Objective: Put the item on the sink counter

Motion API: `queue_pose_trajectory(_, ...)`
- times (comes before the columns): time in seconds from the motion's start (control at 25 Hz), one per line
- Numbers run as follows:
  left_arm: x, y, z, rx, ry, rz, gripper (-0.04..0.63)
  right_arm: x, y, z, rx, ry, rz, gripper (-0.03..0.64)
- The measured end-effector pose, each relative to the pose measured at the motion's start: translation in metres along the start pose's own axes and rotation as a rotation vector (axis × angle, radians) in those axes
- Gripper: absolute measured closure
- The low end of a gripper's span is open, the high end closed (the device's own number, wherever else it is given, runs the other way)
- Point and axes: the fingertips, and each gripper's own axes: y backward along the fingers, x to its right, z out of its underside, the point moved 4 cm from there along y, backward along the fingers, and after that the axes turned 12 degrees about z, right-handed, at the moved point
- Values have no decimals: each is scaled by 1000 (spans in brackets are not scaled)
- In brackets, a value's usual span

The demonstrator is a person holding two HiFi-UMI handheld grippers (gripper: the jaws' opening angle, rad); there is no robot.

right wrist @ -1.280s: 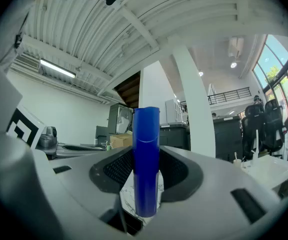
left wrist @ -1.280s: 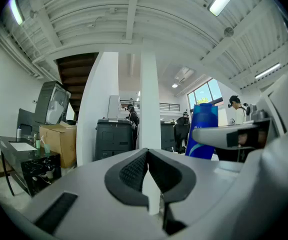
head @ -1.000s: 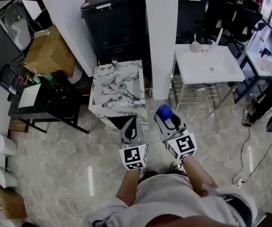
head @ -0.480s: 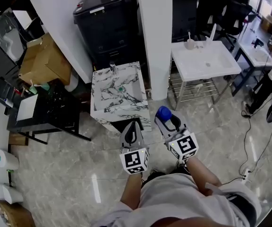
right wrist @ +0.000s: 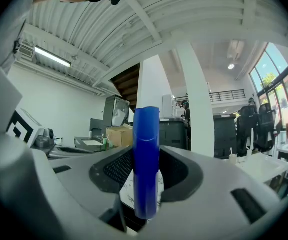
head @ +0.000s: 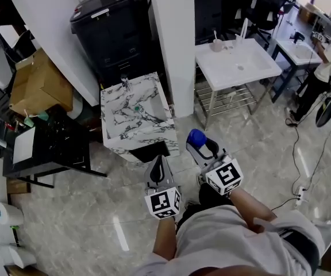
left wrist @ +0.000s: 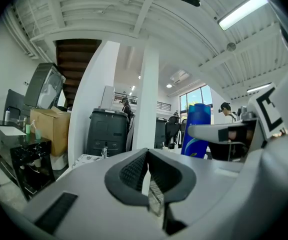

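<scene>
Both hand-held grippers sit a little lower in the head view than a second ago, and the sinks, pillar and bin beyond them have slid toward the left.

Nearest the camera, the left hand-held gripper (head: 158, 161) points forward with its jaws closed together and nothing between them, the dark pads meeting at the tips in the left gripper view (left wrist: 145, 156). Just beside it, the right hand-held gripper (head: 203, 146) is clamped on the blue bottle (head: 197, 136). In the right gripper view the bottle (right wrist: 146, 134) stands upright between the two pads, its top rising above the jaws and its lower end hanging below them. From the left hand-held gripper the same bottle (left wrist: 198, 129) shows off to the right.

Ahead of the left hand-held gripper's tips, and ahead and left of the bottle, stands the marble sink desk (head: 119, 99), with a small tap (head: 126, 84) at its far edge. The bottle is apart from it, over the tiled floor (head: 96, 211).

Beyond the marble sink desk rises a white pillar (head: 168, 45), with a black bin (head: 111, 30) to its left. Farther right of the right hand-held gripper is a white basin (head: 257, 68) on a metal frame, and past it a person (head: 329, 53) stands at the frame's edge.
</scene>
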Motion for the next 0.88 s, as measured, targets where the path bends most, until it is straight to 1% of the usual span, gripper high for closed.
queue_pose_trajectory(0.16, -7, 5, 10, -17, 18, -8, 584, -3, -10, 7, -15, 1, -12, 466)
queue_pose_trajectory(0.28, -12, 11, 6, -22, 18, -31, 586, -7, -16, 3, -11, -9, -28, 465)
queue_pose_trajectory(0.44, -18, 5, 1, -19, 6, -46, 586, -3, -22, -3, 3, -19, -35, 466)
queue_pose_trajectory(0.64, -26, -21, 5, -35, -3, -41, 586, 8, -40, 3, 12, -22, -42, 466)
queue_pose_trajectory(0.88, -32, -67, 2, -41, -14, -21, 584, 31, -75, 4, 20, -13, -51, 465)
